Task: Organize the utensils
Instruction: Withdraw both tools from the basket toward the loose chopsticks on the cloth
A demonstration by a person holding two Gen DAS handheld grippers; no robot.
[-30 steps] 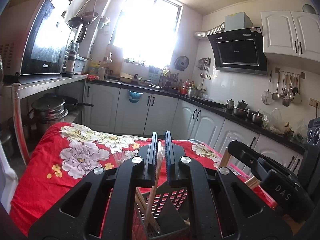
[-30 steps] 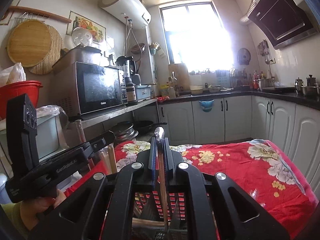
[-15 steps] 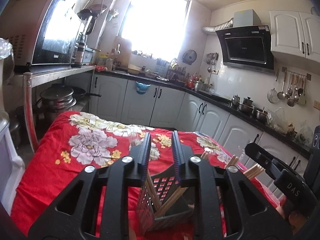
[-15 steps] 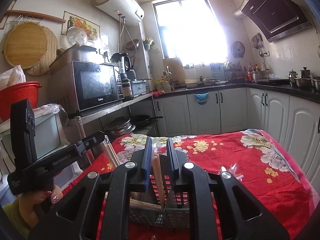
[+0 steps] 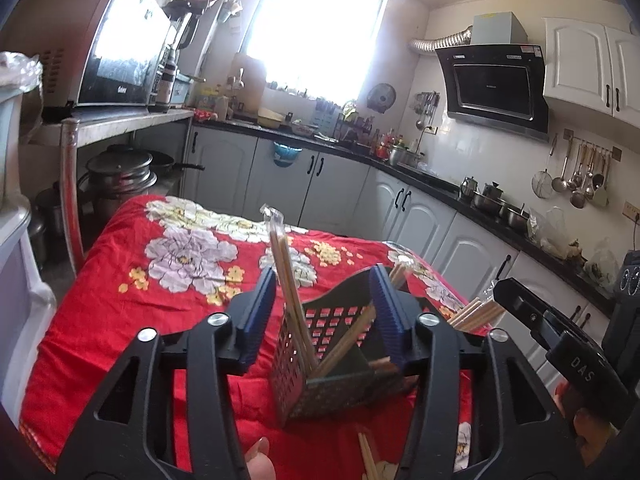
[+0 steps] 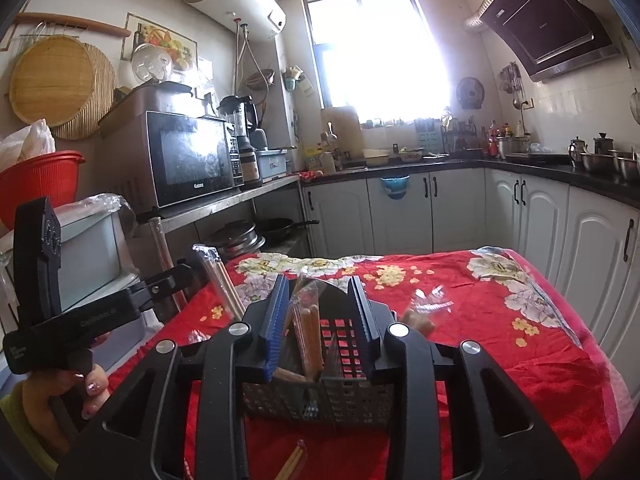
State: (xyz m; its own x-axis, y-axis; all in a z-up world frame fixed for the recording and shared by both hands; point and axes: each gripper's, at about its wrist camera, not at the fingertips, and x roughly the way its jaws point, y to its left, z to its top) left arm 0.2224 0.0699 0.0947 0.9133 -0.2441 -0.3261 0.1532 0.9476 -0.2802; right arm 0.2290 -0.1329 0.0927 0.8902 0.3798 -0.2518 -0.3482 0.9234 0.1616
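Both our grippers, left [image 5: 323, 314] and right [image 6: 320, 328], have just spread and hold nothing; their chopsticks [image 5: 290, 292] now stand in the caddy [image 5: 340, 364]. Loose pairs [image 6: 294, 462] remain.

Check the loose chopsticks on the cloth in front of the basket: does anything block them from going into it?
Nothing visible does. The loose chopsticks lie on the red cloth just before the basket, whose top is open, though other chopsticks already lean inside.
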